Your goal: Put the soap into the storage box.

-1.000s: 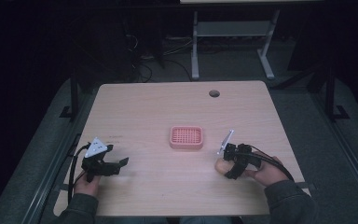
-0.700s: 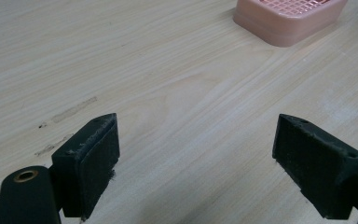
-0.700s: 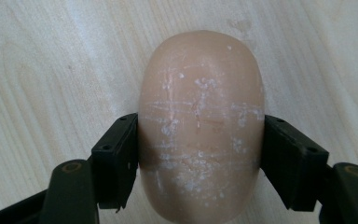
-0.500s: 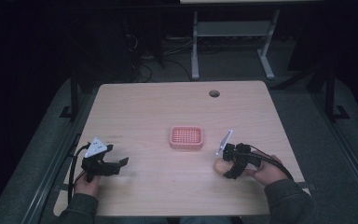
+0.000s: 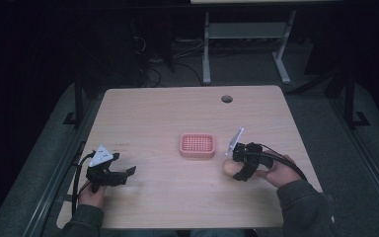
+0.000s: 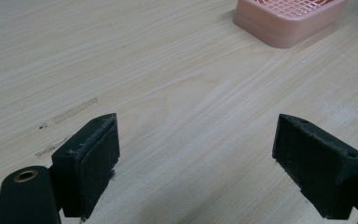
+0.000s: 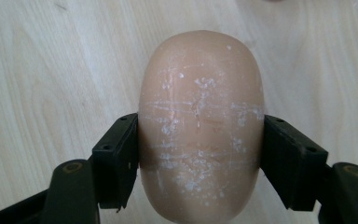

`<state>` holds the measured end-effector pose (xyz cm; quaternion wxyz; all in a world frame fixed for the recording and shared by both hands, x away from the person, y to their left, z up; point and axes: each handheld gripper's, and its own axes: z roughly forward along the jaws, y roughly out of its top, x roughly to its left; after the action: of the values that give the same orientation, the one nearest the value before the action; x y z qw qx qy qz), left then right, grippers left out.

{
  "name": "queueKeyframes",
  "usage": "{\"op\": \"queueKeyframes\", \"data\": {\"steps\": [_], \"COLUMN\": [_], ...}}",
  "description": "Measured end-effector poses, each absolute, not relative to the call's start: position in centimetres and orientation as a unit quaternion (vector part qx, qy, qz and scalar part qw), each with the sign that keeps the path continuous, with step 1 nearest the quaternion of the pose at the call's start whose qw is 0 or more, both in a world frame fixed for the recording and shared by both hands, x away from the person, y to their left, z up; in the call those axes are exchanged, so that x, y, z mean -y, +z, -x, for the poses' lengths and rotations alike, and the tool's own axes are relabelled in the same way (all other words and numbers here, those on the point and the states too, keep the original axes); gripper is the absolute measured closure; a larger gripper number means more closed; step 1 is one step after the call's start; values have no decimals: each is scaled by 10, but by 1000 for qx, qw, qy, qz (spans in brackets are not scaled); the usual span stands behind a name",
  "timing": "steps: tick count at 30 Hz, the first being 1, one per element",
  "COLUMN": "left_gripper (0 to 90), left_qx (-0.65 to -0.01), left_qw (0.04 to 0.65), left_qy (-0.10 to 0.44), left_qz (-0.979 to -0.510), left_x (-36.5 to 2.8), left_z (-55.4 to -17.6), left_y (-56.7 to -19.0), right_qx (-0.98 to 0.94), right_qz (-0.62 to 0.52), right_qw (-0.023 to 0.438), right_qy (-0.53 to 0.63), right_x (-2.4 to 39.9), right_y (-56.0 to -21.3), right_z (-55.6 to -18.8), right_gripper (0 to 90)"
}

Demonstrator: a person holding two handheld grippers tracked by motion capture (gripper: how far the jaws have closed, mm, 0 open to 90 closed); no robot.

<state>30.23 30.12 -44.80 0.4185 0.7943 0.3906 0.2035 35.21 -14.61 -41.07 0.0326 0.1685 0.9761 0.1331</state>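
A tan oval bar of soap [image 7: 200, 126] with white scuffs sits between the jaws of my right gripper [image 7: 200, 158], which is shut on its two long sides. In the high view the soap [image 5: 230, 168] is low over the table at the right, with the right gripper [image 5: 237, 167] behind it. A pink slotted soap dish [image 5: 197, 145] lies at the table's middle, left of the soap. My left gripper [image 5: 123, 174] rests at the table's left front, open with nothing between its pads [image 6: 91, 158]. The soap dish [image 6: 289, 18] shows ahead of it, at upper right.
The wooden table [image 5: 153, 113] has a round cable hole [image 5: 227, 98] near its far edge. Faint smudges [image 6: 70, 112] mark the wood by the left gripper. A metal stand [image 5: 246, 34] is on the floor beyond the table.
The right gripper with the soap has edged slightly toward the table's front. The left gripper has stayed still.
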Motion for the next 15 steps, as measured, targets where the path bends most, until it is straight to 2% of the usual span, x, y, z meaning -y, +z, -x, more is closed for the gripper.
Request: {"op": "queueKeyframes", "data": {"steps": [15], "left_gripper": [143], "left_qx": [-390], "left_qw": [418], "left_qy": [203], "left_qz": [-795], "left_x": [-301], "left_z": [-302], "left_y": [-447], "right_qx": [-976], "right_qz": [-168], "right_qw": [20], "right_qy": [138], "right_x": [133], "right_y": [-403], "right_z": [-383], "right_gripper": [320]}}
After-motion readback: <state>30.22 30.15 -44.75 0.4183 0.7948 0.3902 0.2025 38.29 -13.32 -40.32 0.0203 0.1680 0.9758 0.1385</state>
